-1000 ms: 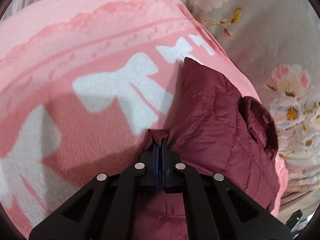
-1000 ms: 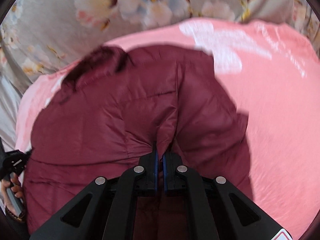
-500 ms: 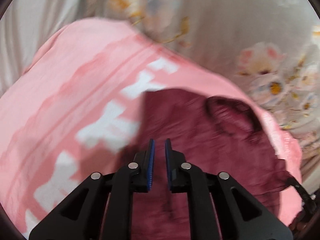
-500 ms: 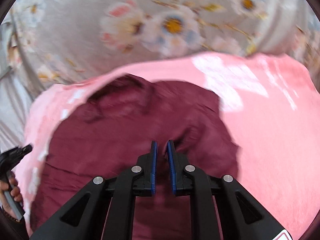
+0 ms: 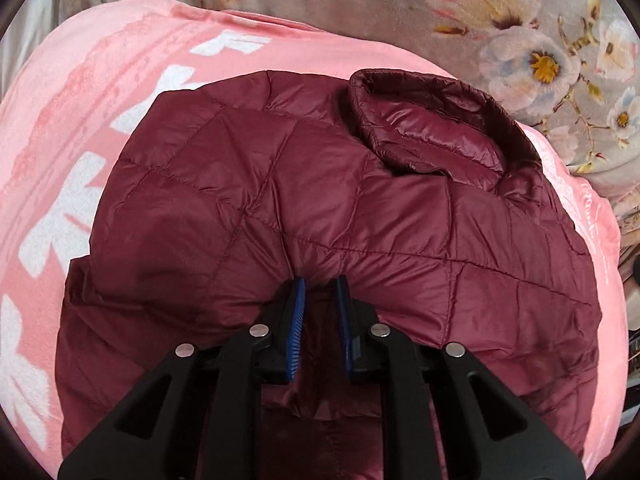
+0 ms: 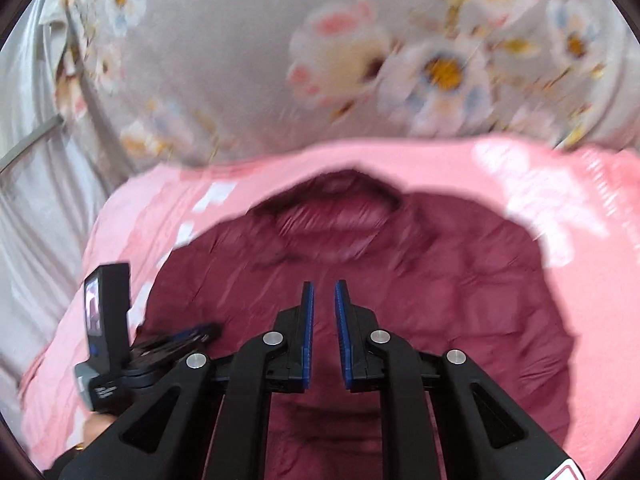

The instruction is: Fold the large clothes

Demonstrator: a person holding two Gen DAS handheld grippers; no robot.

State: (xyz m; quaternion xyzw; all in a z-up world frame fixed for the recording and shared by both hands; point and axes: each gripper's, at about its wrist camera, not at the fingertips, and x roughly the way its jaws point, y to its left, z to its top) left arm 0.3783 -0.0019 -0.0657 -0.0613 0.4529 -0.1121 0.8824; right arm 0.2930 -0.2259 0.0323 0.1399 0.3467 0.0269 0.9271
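Quilted maroon puffer jacket [image 5: 360, 208] laid on pink fleece blanket with white bow print [image 5: 80, 128].

The left gripper [image 5: 320, 282] is seen with fingers spread, tips at a jacket fold, nothing pinched. The right gripper [image 6: 324, 286] is held parted above the jacket; that view is blurred.

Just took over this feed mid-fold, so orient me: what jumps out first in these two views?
A dark maroon quilted puffer jacket fills the middle of both views, lying on a pink fleece blanket with white bow prints, its collar at the far end. The left tool sits open with its tips at a jacket fold. The right tool is open above the jacket, with a grey floral bedsheet beyond.
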